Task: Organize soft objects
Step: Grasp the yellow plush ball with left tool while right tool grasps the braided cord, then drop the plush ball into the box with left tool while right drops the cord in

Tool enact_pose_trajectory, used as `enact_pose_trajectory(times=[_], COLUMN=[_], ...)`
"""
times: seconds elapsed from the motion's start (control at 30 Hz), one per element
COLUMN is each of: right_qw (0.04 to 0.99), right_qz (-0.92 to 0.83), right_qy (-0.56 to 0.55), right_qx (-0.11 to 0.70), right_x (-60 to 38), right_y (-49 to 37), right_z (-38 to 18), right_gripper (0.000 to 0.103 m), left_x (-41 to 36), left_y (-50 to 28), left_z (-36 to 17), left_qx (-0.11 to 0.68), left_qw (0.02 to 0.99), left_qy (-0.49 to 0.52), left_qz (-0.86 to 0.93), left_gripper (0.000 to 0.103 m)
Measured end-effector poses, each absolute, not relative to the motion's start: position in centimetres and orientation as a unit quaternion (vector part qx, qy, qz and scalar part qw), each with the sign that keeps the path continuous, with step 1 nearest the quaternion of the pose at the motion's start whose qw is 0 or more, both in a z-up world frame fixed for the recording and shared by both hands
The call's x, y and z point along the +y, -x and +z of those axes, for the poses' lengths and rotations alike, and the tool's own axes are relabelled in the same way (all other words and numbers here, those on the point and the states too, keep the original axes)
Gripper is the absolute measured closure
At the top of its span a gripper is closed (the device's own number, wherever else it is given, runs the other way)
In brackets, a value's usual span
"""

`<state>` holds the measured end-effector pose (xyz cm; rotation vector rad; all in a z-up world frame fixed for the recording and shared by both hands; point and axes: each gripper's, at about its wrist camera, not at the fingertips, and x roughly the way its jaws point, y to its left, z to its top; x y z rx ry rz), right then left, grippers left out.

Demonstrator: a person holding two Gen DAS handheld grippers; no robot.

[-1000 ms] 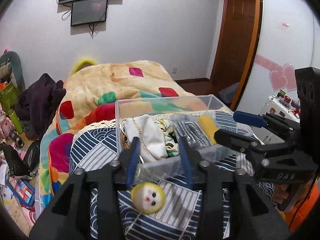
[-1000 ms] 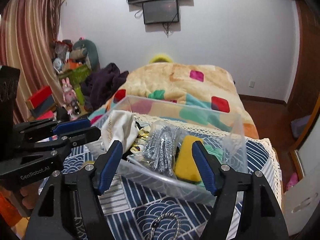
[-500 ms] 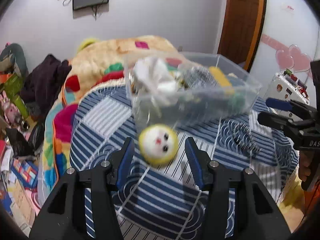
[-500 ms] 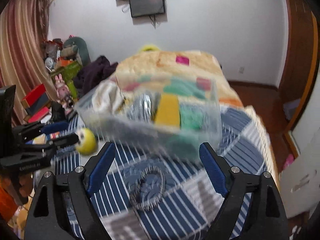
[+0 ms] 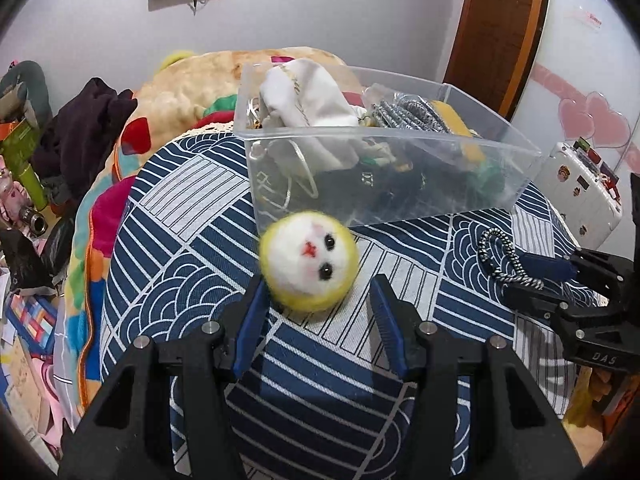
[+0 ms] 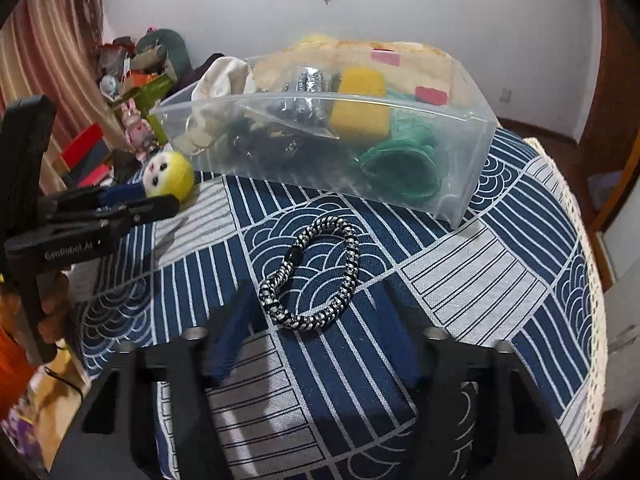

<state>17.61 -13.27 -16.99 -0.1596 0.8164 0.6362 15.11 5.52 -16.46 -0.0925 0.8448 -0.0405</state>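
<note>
A yellow and white felt ball with a face [image 5: 308, 262] lies on the blue patterned cloth [image 5: 192, 240] in front of a clear plastic box [image 5: 400, 168]. My left gripper [image 5: 318, 300] is open, its fingers on either side of the ball, just behind it. A black and white braided loop [image 6: 316, 272] lies on the cloth. My right gripper [image 6: 316, 320] is open around the near end of the loop. The box [image 6: 320, 148] holds a white cloth, a yellow sponge [image 6: 360, 106], a green band and other soft items. The ball [image 6: 168, 172] also shows in the right wrist view.
The cloth covers a round table with a lace edge [image 6: 588, 280]. Behind it lies a bed with a patterned blanket [image 5: 192, 80]. Clutter and toys fill the floor at the left [image 5: 28, 208]. A white case [image 5: 580, 192] stands at the right.
Both grippers have pulled back and dropped towards the cloth. The left one now brackets the felt ball; the right one now brackets the braided loop. Both stay open.
</note>
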Motion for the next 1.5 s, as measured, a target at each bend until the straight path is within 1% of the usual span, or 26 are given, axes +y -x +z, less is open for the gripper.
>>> enact_pose_trajectory(times=[0.03,0.1,0.13,0.2,0.23,0.4,0.57,0.9,1.07,1.23,1.33,1.5], right_qw=[0.868,0.872,0.873,0.874,0.874,0.876,0.883,0.912,0.926,0.930,0.923,0.923], right_qz=[0.301,0.293,0.292,0.293,0.294,0.298,0.303,0.295,0.283,0.274,0.283,0.267], right_qy=[0.080,0.087,0.085,0.077,0.072,0.062,0.049,0.031,0.025,0.035,0.026,0.032], right_qx=[0.388,0.381,0.380,0.379,0.380,0.374,0.356,0.284,0.250,0.244,0.258,0.276], right_x=[-13.3,-13.4,-13.6,-14.0,-14.2,-14.4,-14.7,-15.6,-15.4,-14.4,-13.9,-12.9], right_y=[-17.6,-17.7,-17.9,-18.0,-18.2,-17.9,-17.6,-17.7,-19.0,-20.9,-22.3,-23.9], right_z=[-17.0,-16.9,-16.9,-16.9,-16.9,-16.8,-15.7,-10.9,-8.9,-8.6,-9.1,-10.0], right_gripper=[0.064,0.075,0.077,0.092,0.092,0.094,0.095,0.094,0.094,0.094,0.094,0.094], left_x=[5.5,5.4,5.4,5.3,5.3,4.7,4.1,3.7,3.6,2.8,2.3,2.5], left_y=[-15.2,-15.2,-15.2,-15.2,-15.2,-14.3,-13.4,-14.4,-16.1,-18.6,-19.9,-21.4], left_z=[-16.4,-16.3,-16.3,-16.3,-16.2,-15.6,-13.9,-9.3,-8.1,-8.4,-9.1,-10.3], left_qx=[0.409,0.405,0.404,0.403,0.401,0.390,0.368,0.313,0.299,0.306,0.317,0.337], left_qw=[0.911,0.913,0.913,0.914,0.915,0.920,0.929,0.948,0.951,0.949,0.946,0.939], left_qy=[0.045,0.046,0.045,0.044,0.042,0.032,0.019,0.037,0.064,0.058,0.046,0.056], left_qz=[-0.018,-0.016,-0.016,-0.017,-0.018,-0.019,-0.024,-0.039,-0.054,-0.053,-0.040,-0.039], left_gripper=[0.051,0.054,0.060,0.062,0.063,0.064,0.064,0.064,0.064,0.064,0.064,0.064])
